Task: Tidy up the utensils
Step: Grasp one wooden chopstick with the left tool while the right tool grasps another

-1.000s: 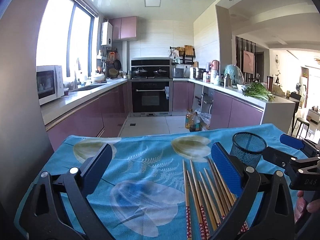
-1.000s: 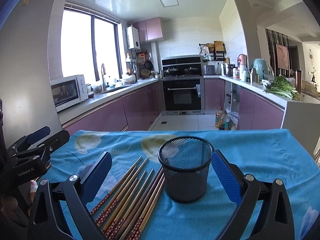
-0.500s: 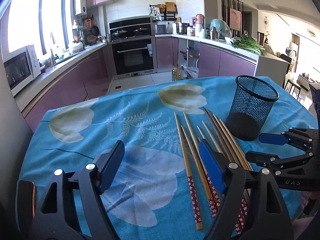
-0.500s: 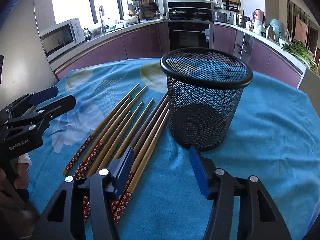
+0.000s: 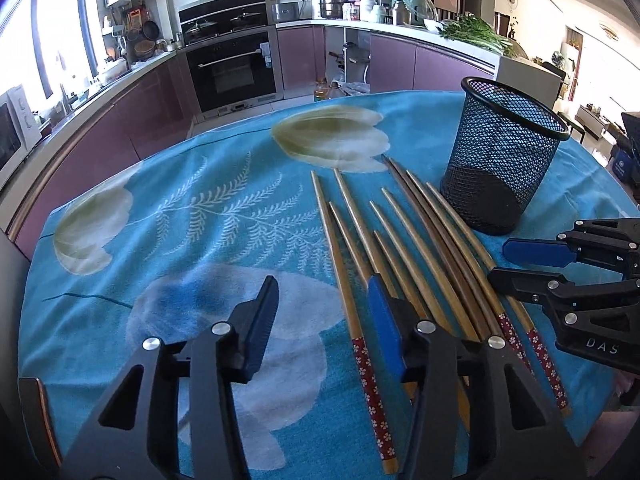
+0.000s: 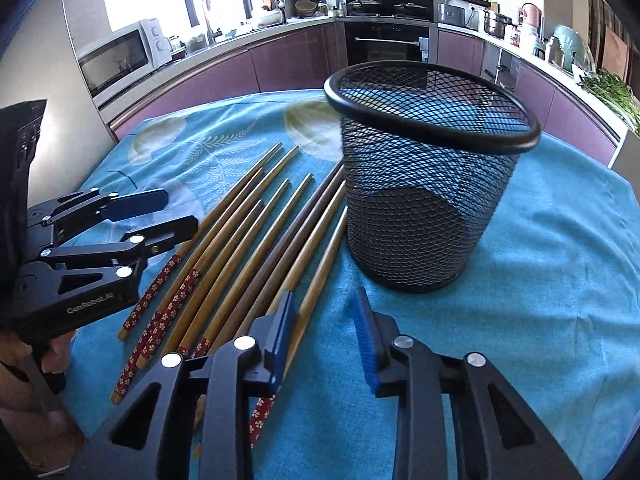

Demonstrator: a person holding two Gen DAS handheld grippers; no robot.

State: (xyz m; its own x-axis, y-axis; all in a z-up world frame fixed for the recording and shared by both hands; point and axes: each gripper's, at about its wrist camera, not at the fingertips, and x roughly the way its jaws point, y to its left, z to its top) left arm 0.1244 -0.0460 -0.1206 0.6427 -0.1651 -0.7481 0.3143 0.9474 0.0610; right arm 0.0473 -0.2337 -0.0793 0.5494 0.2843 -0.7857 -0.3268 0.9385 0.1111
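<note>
Right wrist view: right gripper point(image 6: 326, 334), half-open and empty, straddles the rightmost chopstick point(image 6: 320, 264), whose long axis runs toward the mesh cup point(image 6: 428, 184); left gripper point(image 5: 320, 314) is also open.

Left gripper point(image 5: 322, 312): black angular frame, blue ribbed pads, silver screws, white "GenRobot.AI" lettering. Right gripper point(image 6: 326, 320): same build, "DAS" marking. Bare-skinned hand point(image 6: 24, 364) at 8 o'clock.

Your chopsticks point(image 5: 404, 240) lie side by side mid-surface point(image 5: 200, 208); the mesh holder point(image 5: 500, 160) stands upright just right of their tips.
</note>
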